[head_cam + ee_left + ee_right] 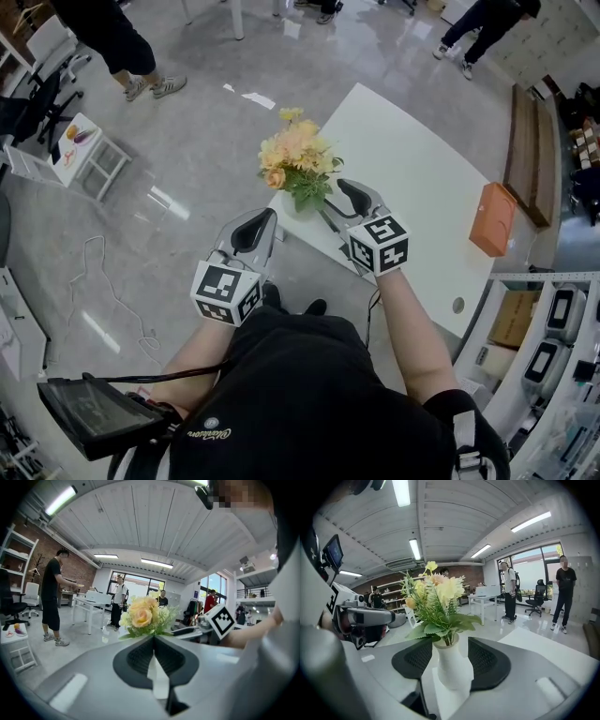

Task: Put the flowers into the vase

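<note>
A bunch of yellow and peach flowers [296, 155] stands upright in a small white vase [450, 660] at the near corner of the white table [412, 178]. My right gripper [337, 199] is open just right of the vase, and in the right gripper view the vase shows in the gap between the two black pads [487, 660]. Whether they touch it I cannot tell. My left gripper [262, 223] is shut and empty, off the table's edge over the floor, left of the flowers [143, 616].
An orange box [493, 217] lies at the table's right side. A white rack [82, 141] stands on the floor to the left, with a loose cable [103, 281] nearby. People stand and walk further off. A dark tablet [94, 412] hangs at my waist.
</note>
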Motion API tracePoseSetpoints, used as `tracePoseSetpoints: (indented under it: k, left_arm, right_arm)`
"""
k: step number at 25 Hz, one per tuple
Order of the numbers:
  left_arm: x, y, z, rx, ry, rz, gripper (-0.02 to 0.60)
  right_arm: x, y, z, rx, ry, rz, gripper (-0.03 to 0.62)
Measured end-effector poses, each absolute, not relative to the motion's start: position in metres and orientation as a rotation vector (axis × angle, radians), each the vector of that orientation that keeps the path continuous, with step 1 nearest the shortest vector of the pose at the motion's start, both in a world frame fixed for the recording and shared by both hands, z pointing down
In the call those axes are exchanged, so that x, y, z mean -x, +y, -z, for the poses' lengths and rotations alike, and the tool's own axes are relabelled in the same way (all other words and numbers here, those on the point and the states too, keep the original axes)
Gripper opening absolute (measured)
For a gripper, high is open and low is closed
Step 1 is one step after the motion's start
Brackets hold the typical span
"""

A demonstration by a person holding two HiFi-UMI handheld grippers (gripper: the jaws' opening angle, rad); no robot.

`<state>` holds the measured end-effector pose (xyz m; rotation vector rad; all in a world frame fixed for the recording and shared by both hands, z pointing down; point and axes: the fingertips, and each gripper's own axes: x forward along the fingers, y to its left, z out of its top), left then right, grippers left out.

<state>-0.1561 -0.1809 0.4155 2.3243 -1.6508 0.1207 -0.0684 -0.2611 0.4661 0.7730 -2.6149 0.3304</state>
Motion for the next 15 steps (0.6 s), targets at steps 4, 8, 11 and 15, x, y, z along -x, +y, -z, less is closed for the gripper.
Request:
tracePoseSetpoints:
  k: [4, 8, 11, 15]
  left_arm:
    - [0.147, -0.185, -0.411, -2.349, -1.624, -0.127, 0.008]
    - [0.135, -0.188, -0.409, -2.383, -1.589, -0.135, 0.008]
    - [0.12, -0.189, -0.407, -2.413, -1.557, -0.138, 0.008]
    - [0.107, -0.187, -0.406, -2.431, -1.532, -0.146, 0.008]
  right_arm:
    - [0.046, -0.249, -0.453, -0.842, -2.654, -0.377, 0.233]
    - [0.028, -0.244, -0.442, -0.927, -2.679, -0.397, 0.216]
    - [0.01, -0.241, -0.437, -0.993, -2.695, -0.411, 0.204]
    - [-0.01, -0.235, -0.425, -1.077, -2.726, -0.418, 0.19]
